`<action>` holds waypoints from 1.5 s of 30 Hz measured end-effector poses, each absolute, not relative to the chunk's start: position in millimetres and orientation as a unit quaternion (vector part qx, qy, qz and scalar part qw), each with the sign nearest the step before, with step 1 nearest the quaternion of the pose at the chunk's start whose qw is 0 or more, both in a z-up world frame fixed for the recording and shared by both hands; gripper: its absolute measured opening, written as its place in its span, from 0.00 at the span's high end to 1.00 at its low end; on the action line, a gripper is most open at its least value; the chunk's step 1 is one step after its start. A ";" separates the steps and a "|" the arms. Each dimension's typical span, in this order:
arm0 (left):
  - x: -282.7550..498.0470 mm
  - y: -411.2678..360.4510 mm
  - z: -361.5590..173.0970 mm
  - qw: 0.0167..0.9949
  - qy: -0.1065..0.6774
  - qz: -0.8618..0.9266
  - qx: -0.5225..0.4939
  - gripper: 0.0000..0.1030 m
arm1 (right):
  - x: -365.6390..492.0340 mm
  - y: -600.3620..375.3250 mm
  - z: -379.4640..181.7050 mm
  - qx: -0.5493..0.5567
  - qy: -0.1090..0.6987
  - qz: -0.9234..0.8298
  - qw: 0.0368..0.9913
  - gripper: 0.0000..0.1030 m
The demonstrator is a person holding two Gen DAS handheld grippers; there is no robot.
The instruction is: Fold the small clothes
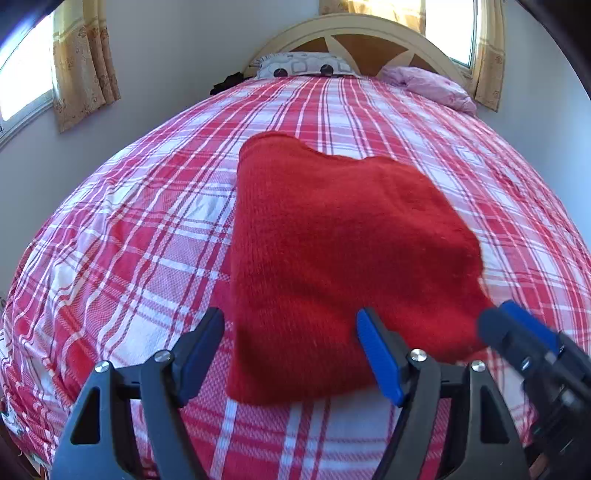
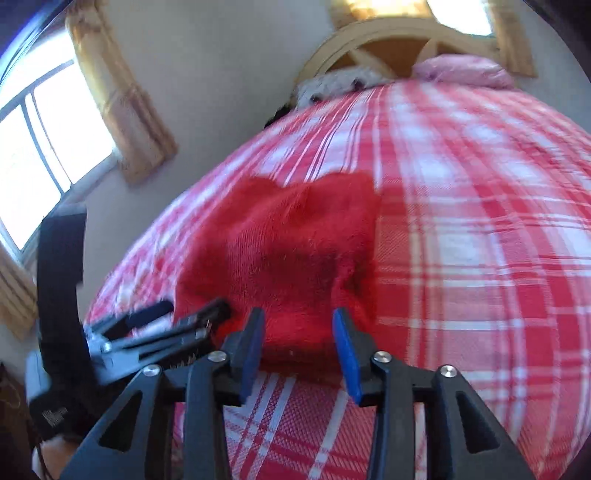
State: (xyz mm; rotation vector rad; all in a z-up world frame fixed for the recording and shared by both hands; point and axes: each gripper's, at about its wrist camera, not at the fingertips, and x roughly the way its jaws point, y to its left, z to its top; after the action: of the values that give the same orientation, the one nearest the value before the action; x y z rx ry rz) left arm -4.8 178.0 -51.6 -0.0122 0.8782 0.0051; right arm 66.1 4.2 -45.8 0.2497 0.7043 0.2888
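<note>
One fuzzy red knitted garment [image 1: 343,251] lies folded into a rough rectangle on the red-and-white plaid bedspread [image 1: 129,229], toward the near edge of the bed, its near hem between both tools. The left gripper [image 1: 291,354] is spread wide over the near left corner, nothing pinched. The right gripper [image 2: 299,350] is parted about the near right hem, its pads seemingly clear of the wool, though blur leaves this uncertain. For the next fold, both near corners would best be pinched through all layers, lifted evenly and carried toward the far edge, near the cream arched headboard [image 1: 354,33], so the stack is not dragged askew.
</note>
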 end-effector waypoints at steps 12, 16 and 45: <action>-73.1 166.5 32.9 0.956 0.291 0.024 0.031 0.00 | -31.6 -9.0 70.9 0.074 0.146 0.093 0.982 0.16; -93.4 166.4 46.1 0.962 0.267 0.039 0.038 0.00 | -61.9 -6.3 93.9 0.060 0.075 0.058 0.994 0.11; -162.6 148.2 69.8 0.980 0.199 0.028 0.013 0.00 | -112.6 1.3 91.9 0.004 0.062 -0.063 0.996 0.04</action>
State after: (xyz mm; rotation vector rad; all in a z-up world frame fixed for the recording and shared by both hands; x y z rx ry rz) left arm -162.6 148.2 69.8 0.0262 0.4008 0.0564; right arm -112.6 1.3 91.9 0.0087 0.1237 -0.1264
